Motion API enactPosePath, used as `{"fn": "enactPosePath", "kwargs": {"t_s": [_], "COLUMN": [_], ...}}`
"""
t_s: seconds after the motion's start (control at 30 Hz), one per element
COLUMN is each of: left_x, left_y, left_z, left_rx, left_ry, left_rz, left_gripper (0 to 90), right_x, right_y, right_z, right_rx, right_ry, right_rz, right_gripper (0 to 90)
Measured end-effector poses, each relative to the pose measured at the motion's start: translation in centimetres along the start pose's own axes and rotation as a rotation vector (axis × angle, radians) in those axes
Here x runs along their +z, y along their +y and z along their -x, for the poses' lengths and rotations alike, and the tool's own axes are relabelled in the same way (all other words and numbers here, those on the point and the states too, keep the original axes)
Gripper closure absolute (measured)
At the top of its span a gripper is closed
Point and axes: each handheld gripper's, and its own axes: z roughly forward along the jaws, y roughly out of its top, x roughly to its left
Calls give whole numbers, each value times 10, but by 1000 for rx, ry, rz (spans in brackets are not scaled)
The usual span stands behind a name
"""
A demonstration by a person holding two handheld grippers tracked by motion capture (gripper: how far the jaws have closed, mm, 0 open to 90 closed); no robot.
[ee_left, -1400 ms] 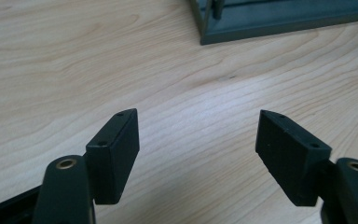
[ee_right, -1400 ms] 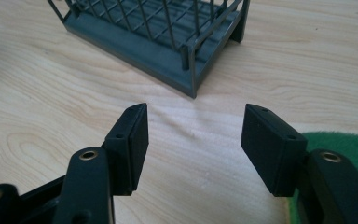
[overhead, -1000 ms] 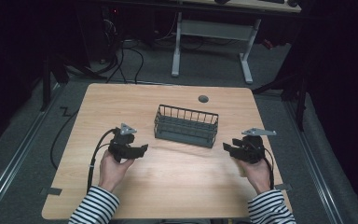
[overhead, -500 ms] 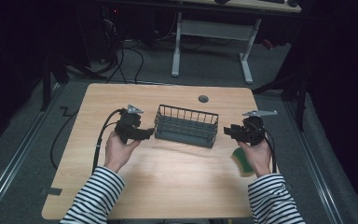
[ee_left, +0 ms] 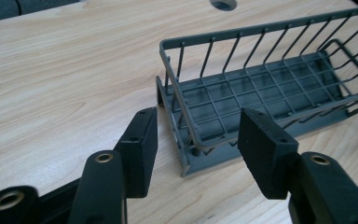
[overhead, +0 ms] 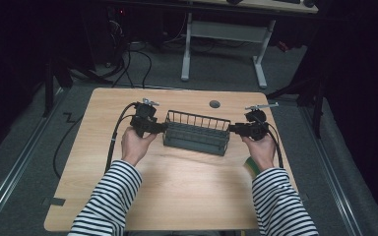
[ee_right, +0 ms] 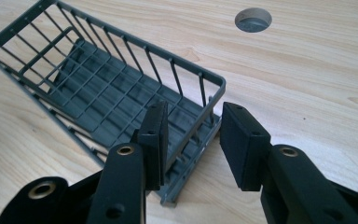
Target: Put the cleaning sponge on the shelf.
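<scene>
A dark grey wire basket [overhead: 197, 133] stands empty in the middle of the wooden table [overhead: 177, 187]. My left gripper [overhead: 160, 129] is at its left end and my right gripper [overhead: 233, 129] at its right end, both pointing inward. In the left gripper view the jaws [ee_left: 198, 144] straddle the basket's end wall [ee_left: 186, 126], with a gap on each side. In the right gripper view the jaws [ee_right: 191, 140] straddle the other end wall [ee_right: 200, 116], one pad inside the basket and one outside. Both pairs of jaws have just been closing, and neither presses on the wire.
A round cable hole [overhead: 214, 104] lies in the table behind the basket. A green object [overhead: 249, 166] sits by the right wrist. Black cables [overhead: 113, 142] trail from the left gripper off the table's left side. A white desk frame [overhead: 221, 34] stands beyond the table.
Both hands have moved forward and inward from the table's sides to the basket's two ends. The jaws of both grippers have narrowed around the end walls.
</scene>
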Motion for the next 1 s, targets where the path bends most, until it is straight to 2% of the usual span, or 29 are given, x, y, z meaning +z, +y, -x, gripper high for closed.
{"fn": "enactPosePath", "kwargs": {"t_s": [0.17, 0.33, 0.53, 0.8, 1.0], "left_x": [7, 11, 16, 20, 19], "left_y": [2, 5, 6, 5, 4], "left_z": [0, 0, 0, 1, 0], "left_rx": [4, 0, 6, 18, 31], "left_ry": [-2, -5, -14, -19, -14], "left_rz": [-21, -29, -37, -55, -65], "left_gripper": [514, 549, 636, 775, 837], "right_x": [13, 18, 18, 19, 16], "right_y": [4, 4, 5, 4, 2], "right_z": [1, 3, 4, -1, -3], "right_rx": [9, 15, 11, -22, -32], "right_ry": [-11, -17, -20, -15, -12], "right_rz": [-22, -37, -56, -69, -70], "right_gripper": [624, 628, 660, 707, 724]}}
